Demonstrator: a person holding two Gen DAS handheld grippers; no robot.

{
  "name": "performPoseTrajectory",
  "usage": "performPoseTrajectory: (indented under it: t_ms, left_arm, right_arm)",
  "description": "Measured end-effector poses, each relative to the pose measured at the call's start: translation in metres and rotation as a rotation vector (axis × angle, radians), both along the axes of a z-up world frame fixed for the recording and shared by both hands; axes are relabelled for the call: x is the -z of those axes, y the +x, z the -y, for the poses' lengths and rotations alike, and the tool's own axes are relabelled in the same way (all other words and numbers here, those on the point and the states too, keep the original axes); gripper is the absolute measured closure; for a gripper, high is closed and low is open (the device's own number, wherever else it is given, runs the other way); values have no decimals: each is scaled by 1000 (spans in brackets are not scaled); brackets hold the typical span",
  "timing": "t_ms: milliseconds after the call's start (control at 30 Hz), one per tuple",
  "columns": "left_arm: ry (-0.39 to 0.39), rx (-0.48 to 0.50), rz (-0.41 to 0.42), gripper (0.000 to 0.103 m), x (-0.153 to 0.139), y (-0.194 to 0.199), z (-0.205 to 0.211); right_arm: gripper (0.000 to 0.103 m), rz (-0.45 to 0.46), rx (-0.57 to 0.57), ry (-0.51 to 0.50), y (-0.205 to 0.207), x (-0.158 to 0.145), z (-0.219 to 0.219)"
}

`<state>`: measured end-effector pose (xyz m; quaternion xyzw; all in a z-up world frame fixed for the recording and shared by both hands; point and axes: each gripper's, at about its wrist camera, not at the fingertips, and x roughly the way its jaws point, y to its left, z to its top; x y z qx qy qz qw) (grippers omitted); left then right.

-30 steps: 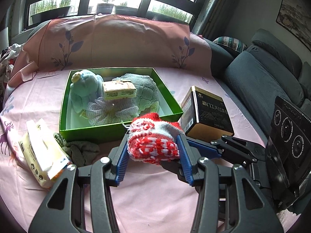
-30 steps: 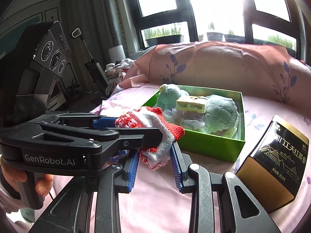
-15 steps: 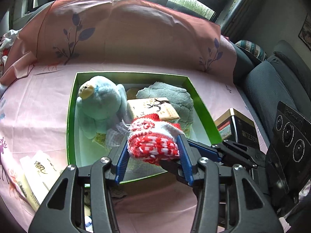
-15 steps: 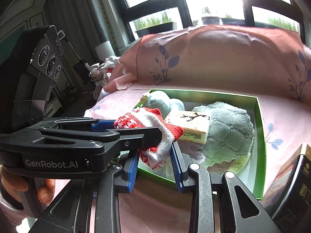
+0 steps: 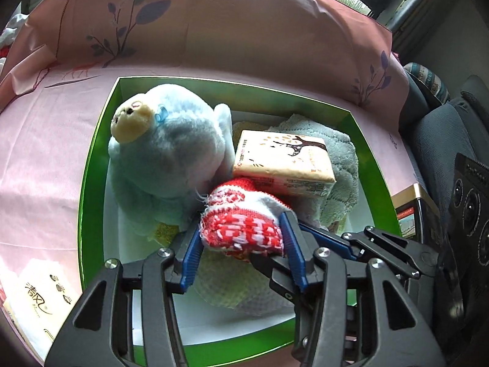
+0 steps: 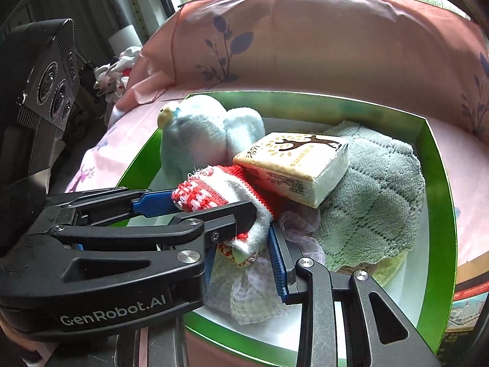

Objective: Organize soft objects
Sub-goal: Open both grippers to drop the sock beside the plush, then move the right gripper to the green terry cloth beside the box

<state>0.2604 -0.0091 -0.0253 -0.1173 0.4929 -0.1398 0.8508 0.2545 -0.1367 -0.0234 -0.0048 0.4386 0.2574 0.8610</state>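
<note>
A red-and-white knitted sock (image 5: 241,232) is held by both grippers over the green box (image 5: 91,165). My left gripper (image 5: 241,244) is shut on its patterned end. My right gripper (image 6: 244,244) is shut on its grey lower part (image 6: 253,232). Inside the box (image 6: 437,214) lie a light-blue plush toy (image 5: 171,153), a tissue pack (image 5: 284,159), a grey-green knitted towel (image 6: 373,202) and a pale mesh cloth (image 6: 256,287). The sock hangs just above these, touching the tissue pack (image 6: 293,165).
The box sits on a pink printed sheet (image 5: 39,140). A white tissue pack (image 5: 33,299) lies left of the box. A dark tin (image 5: 409,211) stands right of it, near a grey sofa (image 5: 443,134). A pink cushion (image 6: 321,36) rises behind.
Both grippers have carried the sock forward from in front of the box to over its inside and lowered it onto the things there. Both stay shut on it.
</note>
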Motion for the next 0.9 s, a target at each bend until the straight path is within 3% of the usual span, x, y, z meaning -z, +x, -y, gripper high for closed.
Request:
performPoseTrajectory:
  t_ms: [67, 200, 300, 400, 500, 667, 900]
  left_arm:
    - [14, -21, -11, 32, 1, 0, -2]
    - [20, 7, -1, 25, -6, -9, 1]
    - [51, 4, 52, 2, -21, -23, 2]
    - [28, 15, 98, 1, -40, -37, -1]
    - [43, -2, 138, 1, -58, -52, -5]
    - [18, -11, 186, 1, -82, -82, -15]
    - [31, -54, 154, 1, -80, -132, -23]
  right_arm:
    - [65, -14, 7, 10, -2, -1, 4]
    - [43, 11, 52, 0, -18, -6, 17]
    - [43, 77, 76, 21, -39, -19, 30]
    - [43, 125, 88, 54, -60, -32, 43]
    - [43, 158, 118, 24, -74, -41, 51]
    - [42, 146, 108, 40, -100, -44, 65]
    - [42, 114, 71, 44, -139, -30, 69]
